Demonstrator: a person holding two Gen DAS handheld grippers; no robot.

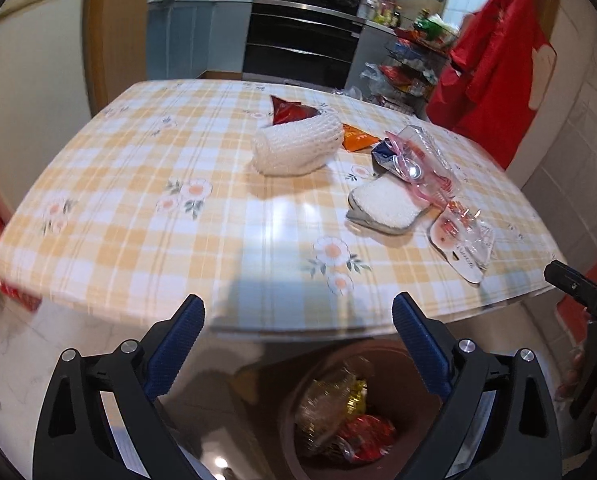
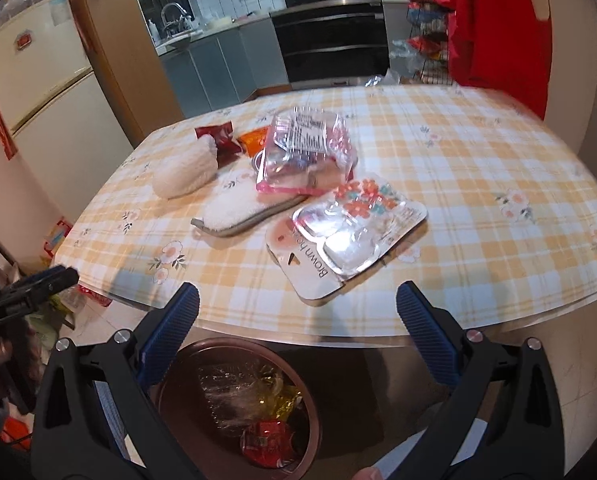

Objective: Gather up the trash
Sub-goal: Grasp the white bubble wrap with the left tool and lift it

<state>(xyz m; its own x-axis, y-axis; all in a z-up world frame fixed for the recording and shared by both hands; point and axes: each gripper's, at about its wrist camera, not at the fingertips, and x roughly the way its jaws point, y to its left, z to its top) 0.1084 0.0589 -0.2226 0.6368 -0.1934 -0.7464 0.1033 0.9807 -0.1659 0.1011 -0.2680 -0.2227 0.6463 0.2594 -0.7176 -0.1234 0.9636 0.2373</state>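
Yellow-and-white checked oilcloth covers the table (image 2: 478,184), on which the remaining trash is gathered towards one side; below the near edge a brown bin (image 2: 170,380) is seen on the floor, already holding crumpled clear film and a red wrapper (image 2: 264,442). On the table, a white foam net sleeve (image 1: 294,148) lies furthest back, just beside a dark red wrapper (image 1: 288,110) and an orange packet (image 1: 356,140); a white fuzzy pad (image 2: 234,210) lies nearer, with a clear pink-edged bag (image 2: 306,156) resting partly on it; nearest the edge, an empty blister card (image 2: 346,236) is laid flat, touching the bag's corner. The left gripper (image 1: 298,320) is held wide with nothing between its jaws, above the table edge and the bin; the right gripper (image 2: 298,308) is likewise spread wide and empty, facing the blister card.

Trouble is most likely to be caused by the flat card; against the slick cloth it could be pushed away rather than pinched, or nudged over the edge and past the bin. The clear bag could be dragged along, since the pieces overlap. The light foam sleeve could be crushed or slip out of a loose hold. A collision between the two grippers is possible, as they are held near each other.
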